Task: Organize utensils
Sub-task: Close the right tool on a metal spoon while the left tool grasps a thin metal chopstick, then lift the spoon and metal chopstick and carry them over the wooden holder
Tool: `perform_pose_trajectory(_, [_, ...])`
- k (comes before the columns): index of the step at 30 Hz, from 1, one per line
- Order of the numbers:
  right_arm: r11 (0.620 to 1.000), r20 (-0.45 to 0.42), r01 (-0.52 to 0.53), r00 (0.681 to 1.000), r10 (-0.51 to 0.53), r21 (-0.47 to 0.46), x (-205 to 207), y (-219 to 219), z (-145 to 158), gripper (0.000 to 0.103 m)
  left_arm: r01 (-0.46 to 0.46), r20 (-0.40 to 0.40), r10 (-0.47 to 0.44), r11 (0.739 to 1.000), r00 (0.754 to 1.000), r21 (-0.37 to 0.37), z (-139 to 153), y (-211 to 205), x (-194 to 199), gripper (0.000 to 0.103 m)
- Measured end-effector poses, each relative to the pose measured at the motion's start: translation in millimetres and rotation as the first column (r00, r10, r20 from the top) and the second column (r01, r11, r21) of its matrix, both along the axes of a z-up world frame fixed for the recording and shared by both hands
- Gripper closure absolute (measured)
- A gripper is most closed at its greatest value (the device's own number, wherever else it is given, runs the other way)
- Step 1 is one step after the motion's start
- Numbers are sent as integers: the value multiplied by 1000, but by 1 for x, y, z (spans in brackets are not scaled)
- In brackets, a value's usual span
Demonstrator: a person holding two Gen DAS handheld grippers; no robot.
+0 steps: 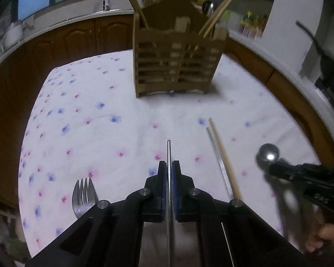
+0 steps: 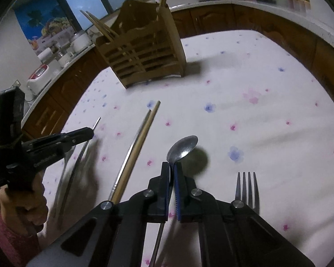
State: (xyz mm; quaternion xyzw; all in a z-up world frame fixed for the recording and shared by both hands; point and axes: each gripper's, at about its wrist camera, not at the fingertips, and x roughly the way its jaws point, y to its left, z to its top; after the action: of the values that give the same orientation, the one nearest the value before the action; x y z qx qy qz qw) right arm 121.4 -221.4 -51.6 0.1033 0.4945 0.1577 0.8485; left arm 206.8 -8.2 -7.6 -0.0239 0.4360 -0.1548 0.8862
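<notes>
My left gripper (image 1: 169,163) is shut on a thin metal chopstick (image 1: 168,151) that runs straight out between its pads. In the right wrist view the left gripper (image 2: 90,132) shows at the left, the chopstick tip (image 2: 97,121) sticking out past it. My right gripper (image 2: 172,165) is shut on the neck of a steel spoon (image 2: 182,148), whose bowl hangs a little above its shadow. The left wrist view has the right gripper (image 1: 271,169) and spoon bowl (image 1: 268,153) at the right. A slatted wooden utensil holder (image 1: 178,60) (image 2: 142,51) stands ahead with several chopsticks in it.
A wooden chopstick (image 2: 140,146) and a metal chopstick (image 2: 131,146) lie side by side on the flowered tablecloth (image 2: 256,111) between the grippers. One fork (image 1: 84,193) lies left of my left gripper, another fork (image 2: 247,187) right of my right. Dark cabinets and a worktop ring the table.
</notes>
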Motion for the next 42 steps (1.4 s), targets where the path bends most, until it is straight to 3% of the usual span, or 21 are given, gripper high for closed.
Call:
perform_pose_trajectory(9, [1000,52,7,999,-8,27,-8,-2,21,100,4,57,-3,1000,998,-31,22,14,-34,100])
perform_pose_trajectory(20, [999,159,12,987,-18,35,-26,-3,65,101,6,198,16,994,980,-109,75,34,-90,100])
perform_pose_trajectory(42, [999,288,25,957,-32,29,-37,-5,108,101,-44,298,101,981,949,-191,106,73,-131,100])
